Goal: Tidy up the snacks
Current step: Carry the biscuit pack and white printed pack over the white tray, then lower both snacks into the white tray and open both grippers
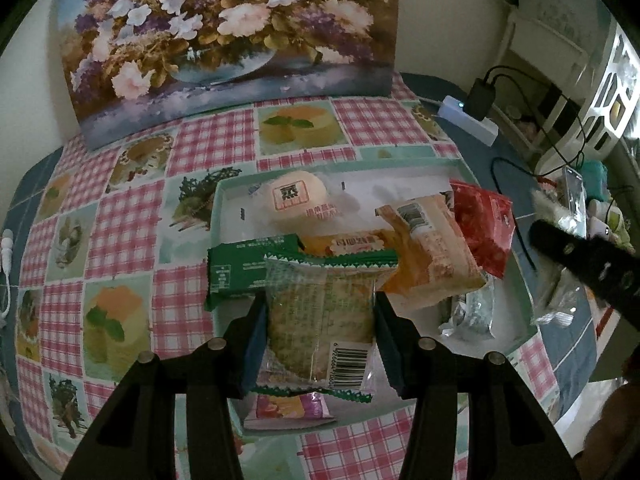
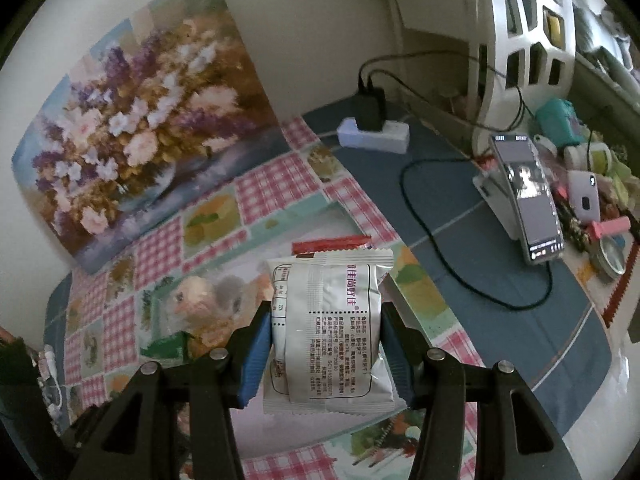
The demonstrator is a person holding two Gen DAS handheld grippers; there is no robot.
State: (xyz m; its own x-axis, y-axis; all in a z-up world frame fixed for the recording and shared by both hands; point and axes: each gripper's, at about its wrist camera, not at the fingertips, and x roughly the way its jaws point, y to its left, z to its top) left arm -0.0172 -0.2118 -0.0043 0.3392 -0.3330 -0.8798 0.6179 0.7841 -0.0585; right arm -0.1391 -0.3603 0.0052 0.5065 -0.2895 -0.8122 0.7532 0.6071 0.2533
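**Both grippers clamped on snack packets over the tray**

The left gripper [image 1: 320,320] is closed partway, its two blue-padded fingers [image 1: 254,344] pressing the sides of a clear cracker packet [image 1: 320,312] with green zigzag ends and a barcode at its near corner. The packet fills the gap between the jaws and hangs above the near edge of the pale tray [image 1: 516,280]. In the tray, a round bun [image 1: 296,198] in clear wrap lies at 12 o'clock from the held packet, a green packet [image 1: 244,268] at 10 o'clock, an orange packet [image 1: 428,252] at 2 o'clock with a red packet [image 1: 484,224] beyond it, and a pink-purple packet [image 1: 288,408] at 6 o'clock, below the jaws.

The right gripper [image 2: 326,344] grips a white packet [image 2: 328,328] printed with black text and a purple label, its fingers [image 2: 256,356] squeezing both sides, jaws about as wide as the packet. Past the packet's top edge, at 12 o'clock, the red packet [image 2: 332,243] shows. The tray rests on a checked tablecloth [image 2: 280,184]; a flower painting [image 2: 132,128] leans at 10 o'clock, and a phone [image 2: 528,200] stands on a stand at 2 o'clock.
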